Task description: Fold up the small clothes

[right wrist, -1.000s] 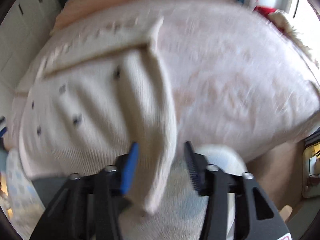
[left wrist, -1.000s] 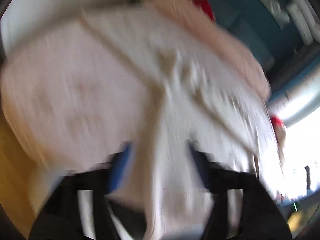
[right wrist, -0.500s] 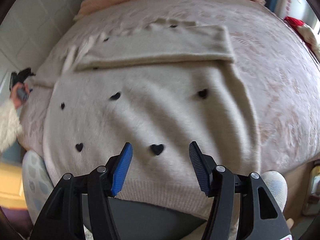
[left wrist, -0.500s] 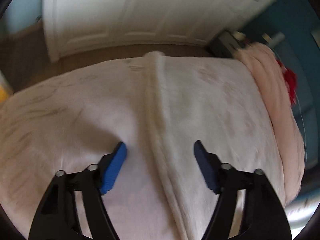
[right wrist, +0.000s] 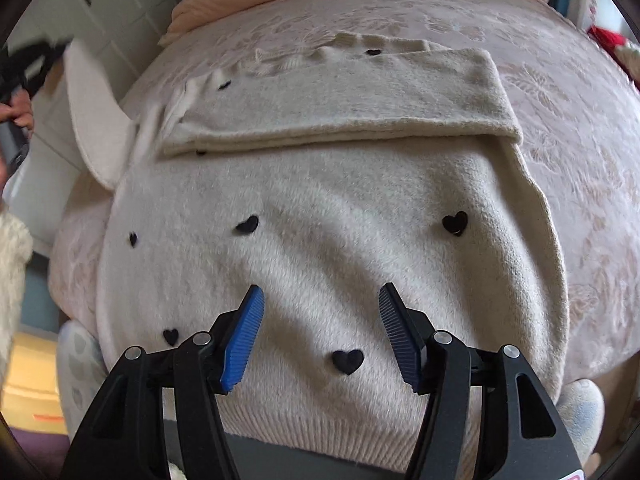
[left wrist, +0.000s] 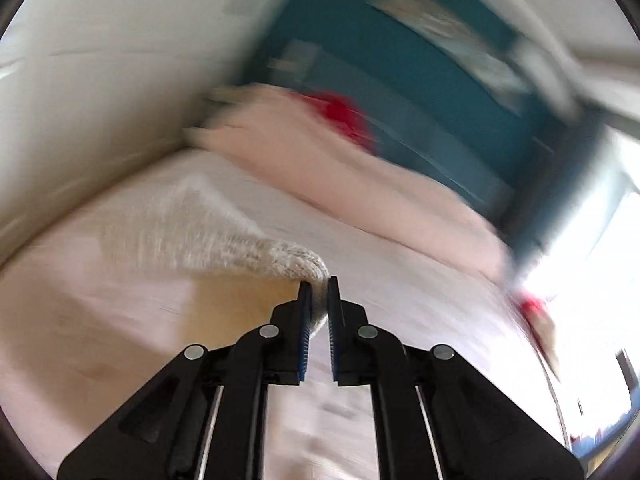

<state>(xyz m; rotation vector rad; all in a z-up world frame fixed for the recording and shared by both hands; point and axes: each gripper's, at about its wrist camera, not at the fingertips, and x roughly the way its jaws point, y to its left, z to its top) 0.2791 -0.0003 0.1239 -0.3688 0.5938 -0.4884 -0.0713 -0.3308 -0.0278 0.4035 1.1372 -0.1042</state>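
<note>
A cream knit sweater (right wrist: 320, 208) with small black hearts lies flat on the bed, one sleeve (right wrist: 340, 108) folded across its upper part. My right gripper (right wrist: 320, 320) is open and empty, just above the sweater's hem. My left gripper (left wrist: 318, 292) is shut on the cuff of the other sleeve (left wrist: 296, 260) and holds it lifted above the bed; that raised sleeve (right wrist: 92, 120) shows at the left of the right wrist view. The left wrist view is blurred by motion.
The pale pink patterned bedspread (right wrist: 580, 140) covers the bed, with a peach duvet (left wrist: 340, 176) and something red (left wrist: 340, 112) at its head. White cupboard doors (right wrist: 100, 8) stand left of the bed. A teal wall (left wrist: 400, 60) is behind it.
My left gripper has closed on the sleeve cuff and lifted it off the bed. My right gripper has let go of the sleeve, which now lies folded across the sweater, and stays open.
</note>
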